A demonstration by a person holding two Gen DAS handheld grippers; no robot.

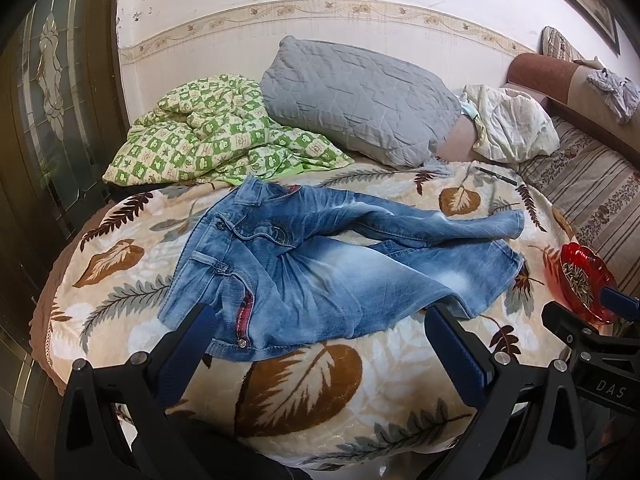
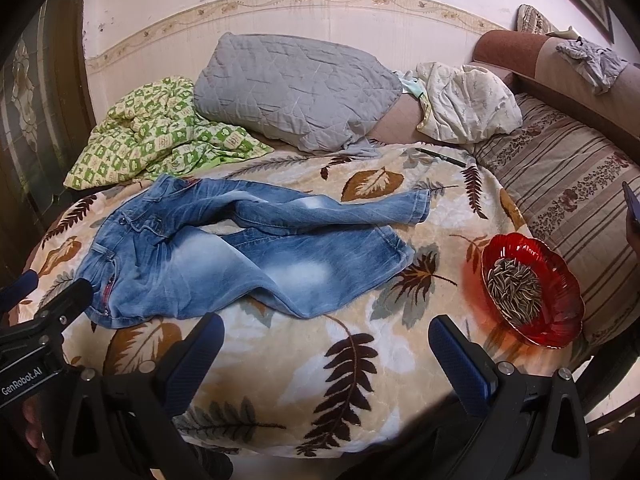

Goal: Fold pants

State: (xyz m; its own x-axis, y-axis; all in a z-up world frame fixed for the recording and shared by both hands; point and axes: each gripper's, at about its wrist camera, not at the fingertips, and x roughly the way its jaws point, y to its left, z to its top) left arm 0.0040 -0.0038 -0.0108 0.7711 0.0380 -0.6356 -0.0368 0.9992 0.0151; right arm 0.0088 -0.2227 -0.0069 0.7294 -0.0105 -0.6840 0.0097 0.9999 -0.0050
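Red glass bowl (image 2: 532, 288), scalloped rim, lower right of the right wrist view. Holds a heap of striped sunflower seeds (image 2: 514, 286) piled in its middle. Bowl sits on the leaf-print blanket (image 2: 320, 360), just beside the striped cushion (image 2: 568, 184). In the left wrist view the same bowl shows at right centre, partly behind the other gripper's black frame.

Jeans (image 1: 320, 268), light blue denim with pale faded patches, lie unfolded across the middle of the blanket. Waistband toward the left of the frame, legs running right. The far leg lies flat and reaches further right; the near leg is rumpled, its cuff turned toward the lower right. The legs cross or overlap near the crotch. Button and fly visible at the waist; a strip of red lining shows at the near pocket edge. Fabric creased throughout.

Left gripper (image 1: 320, 344): blue-padded fingers spread wide, nothing between them, tips above the near edge of the jeans. Whether the left tip touches the denim, cannot tell.

Right gripper (image 2: 326, 344): fingers likewise wide apart, empty, over bare blanket at lower centre, just short of the near leg's hem.

Behind the jeans, upper frame: green checked quilt (image 2: 152, 136) bunched at left, grey quilted pillow (image 2: 296, 92) centre, a dark pen (image 2: 440, 157) on the blanket.
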